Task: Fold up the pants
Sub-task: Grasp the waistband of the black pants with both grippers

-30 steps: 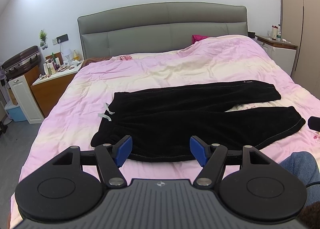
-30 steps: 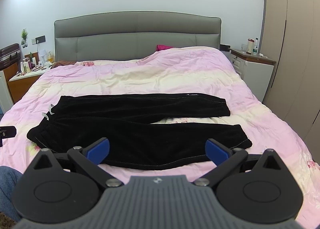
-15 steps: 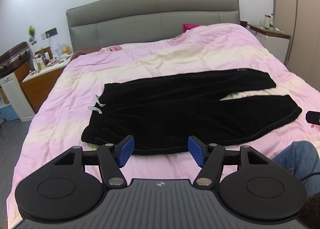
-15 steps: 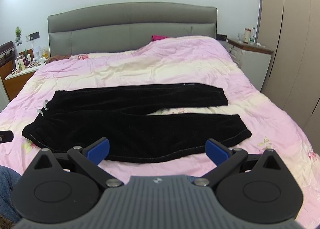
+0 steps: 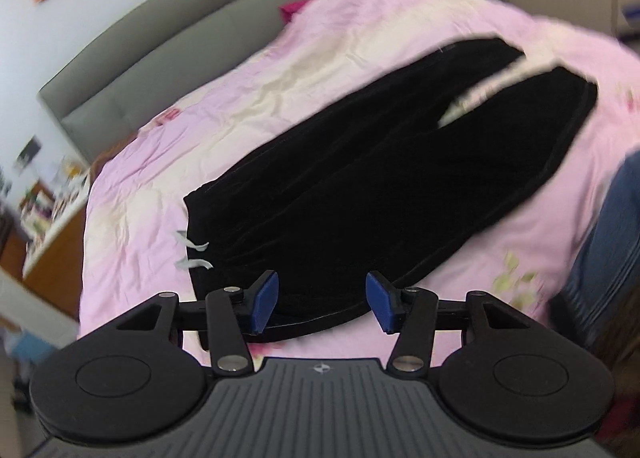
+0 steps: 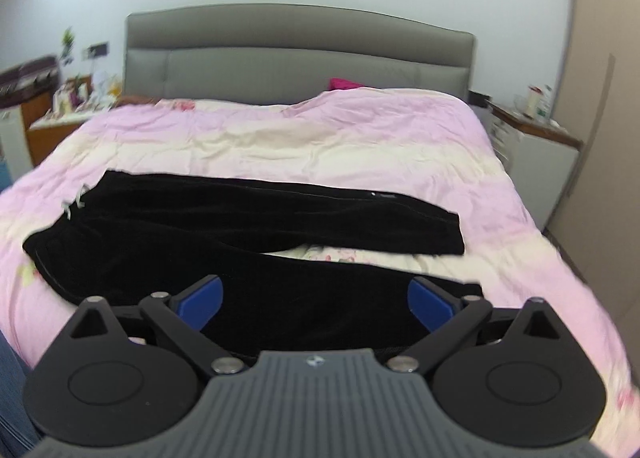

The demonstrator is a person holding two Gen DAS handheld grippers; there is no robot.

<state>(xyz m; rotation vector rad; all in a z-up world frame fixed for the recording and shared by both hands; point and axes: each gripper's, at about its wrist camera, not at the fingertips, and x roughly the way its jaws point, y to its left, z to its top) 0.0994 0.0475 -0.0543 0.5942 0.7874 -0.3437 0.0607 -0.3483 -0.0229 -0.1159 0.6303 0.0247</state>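
Note:
Black pants lie flat on the pink bedspread, waistband to the left with white drawstrings, legs stretched right and slightly apart. My left gripper is open and empty, hovering over the near corner of the waistband. In the right wrist view the pants lie across the bed. My right gripper is wide open and empty, over the near leg close to its cuff. Neither gripper touches the cloth that I can see.
A grey headboard stands at the back. Nightstands with bottles stand left and right of the bed. A wardrobe is on the right. The person's jeans-clad leg is at the bed's near edge.
Both grippers moved down and forward toward the pants. The left one tilted and swung over the waistband corner; the right one came over the near leg. Both stayed open.

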